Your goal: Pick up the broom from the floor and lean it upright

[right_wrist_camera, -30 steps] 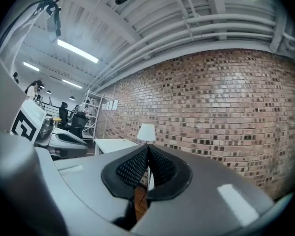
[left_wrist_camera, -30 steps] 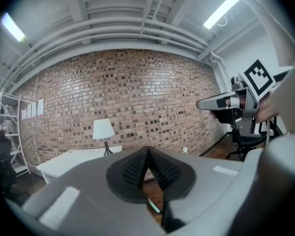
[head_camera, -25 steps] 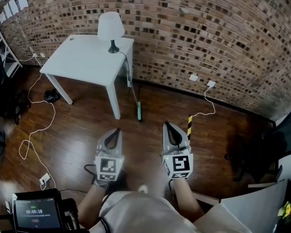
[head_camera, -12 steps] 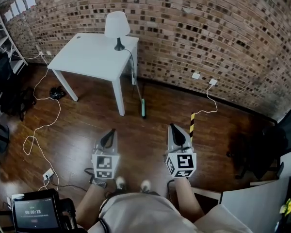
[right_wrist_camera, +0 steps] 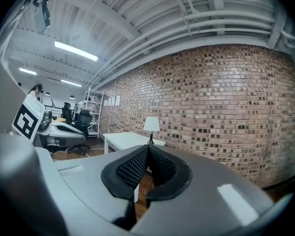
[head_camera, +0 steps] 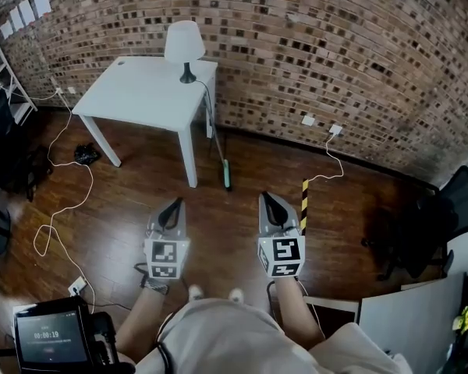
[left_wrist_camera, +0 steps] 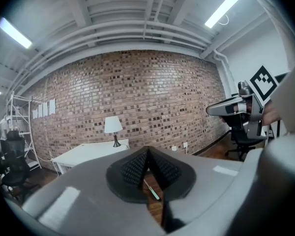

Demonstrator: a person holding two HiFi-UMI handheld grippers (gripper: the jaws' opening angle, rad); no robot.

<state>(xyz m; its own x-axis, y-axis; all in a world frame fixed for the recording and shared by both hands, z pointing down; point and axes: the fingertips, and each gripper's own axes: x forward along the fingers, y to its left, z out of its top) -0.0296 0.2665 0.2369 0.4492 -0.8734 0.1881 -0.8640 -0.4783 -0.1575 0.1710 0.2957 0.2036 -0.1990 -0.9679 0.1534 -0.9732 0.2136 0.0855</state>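
The broom (head_camera: 225, 171) is on the floor beside the table (head_camera: 140, 92) leg. The left gripper (head_camera: 174, 206) and the right gripper (head_camera: 269, 200) are both pressed together, empty, well apart from it.

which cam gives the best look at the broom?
Head view: the whole broom shows, thin handle to green end, on the floor beside the white table leg. Left gripper view catches only a green sliver of it. Right gripper view doesn't show it.

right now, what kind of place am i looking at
Probably a loft-style office or workshop: an exposed brick wall, a white table with a lamp on a wood floor, and a black office chair at the right.
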